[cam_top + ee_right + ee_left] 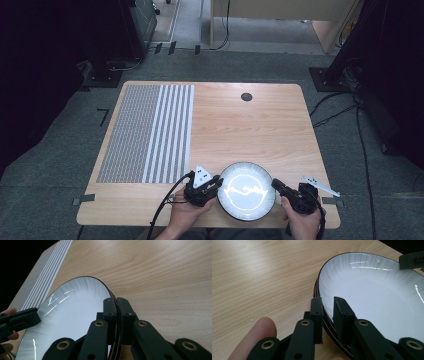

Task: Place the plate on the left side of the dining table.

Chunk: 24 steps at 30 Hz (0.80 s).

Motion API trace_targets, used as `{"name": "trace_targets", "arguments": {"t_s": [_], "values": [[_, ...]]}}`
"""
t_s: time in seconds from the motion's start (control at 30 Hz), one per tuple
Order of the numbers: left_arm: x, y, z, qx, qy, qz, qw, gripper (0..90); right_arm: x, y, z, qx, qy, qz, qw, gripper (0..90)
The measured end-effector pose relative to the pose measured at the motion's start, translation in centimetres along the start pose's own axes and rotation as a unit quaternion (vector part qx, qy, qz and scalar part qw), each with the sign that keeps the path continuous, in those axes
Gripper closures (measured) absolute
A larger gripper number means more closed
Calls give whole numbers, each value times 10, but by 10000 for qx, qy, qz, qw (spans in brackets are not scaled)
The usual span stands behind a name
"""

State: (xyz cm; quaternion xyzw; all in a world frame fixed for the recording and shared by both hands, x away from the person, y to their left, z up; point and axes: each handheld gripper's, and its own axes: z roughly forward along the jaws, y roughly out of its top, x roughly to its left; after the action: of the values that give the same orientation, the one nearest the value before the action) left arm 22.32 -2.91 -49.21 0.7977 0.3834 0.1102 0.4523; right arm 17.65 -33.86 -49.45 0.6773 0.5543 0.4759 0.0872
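The white plate (246, 191) sits on the wooden table (260, 125), at its near edge. The left hand-held gripper (216, 186) pinches the plate's left rim, and the right hand-held gripper (276, 185) pinches its right rim. The plate is round, shiny and smooth, with a thin dark edge. It looks hard, slippery and easy to break, so opposite rims are good places to hold. A striped mat (147, 132) lies left of the plate, farther back.

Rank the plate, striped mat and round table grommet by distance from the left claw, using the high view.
From the left claw:
1. Plate, clamped at its left rim.
2. Striped mat, on the table's left half.
3. Round table grommet, near the far edge.
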Motion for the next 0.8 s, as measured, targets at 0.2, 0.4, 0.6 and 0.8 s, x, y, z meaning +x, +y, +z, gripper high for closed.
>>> {"name": "trace_targets", "arguments": {"t_s": [0.2, 0.4, 0.6, 0.8], "values": [[-1, 0, 0, -22, 56, 9, 10000, 793, -4, 2, 0, 79, 132, 257, 9996, 863], [-2, -1, 0, -27, 90, 6, 10000, 797, -2, 3, 0, 110, 73, 218, 9997, 866], [-3, -1, 1, -8, 139, 57, 9999, 813, -2, 5, -7, -184, 362, 473, 9981, 864], [-4, -1, 2, -25, 182, 49, 9998, 811, -1, 5, -5, -162, 257, 412, 9987, 848]]}}
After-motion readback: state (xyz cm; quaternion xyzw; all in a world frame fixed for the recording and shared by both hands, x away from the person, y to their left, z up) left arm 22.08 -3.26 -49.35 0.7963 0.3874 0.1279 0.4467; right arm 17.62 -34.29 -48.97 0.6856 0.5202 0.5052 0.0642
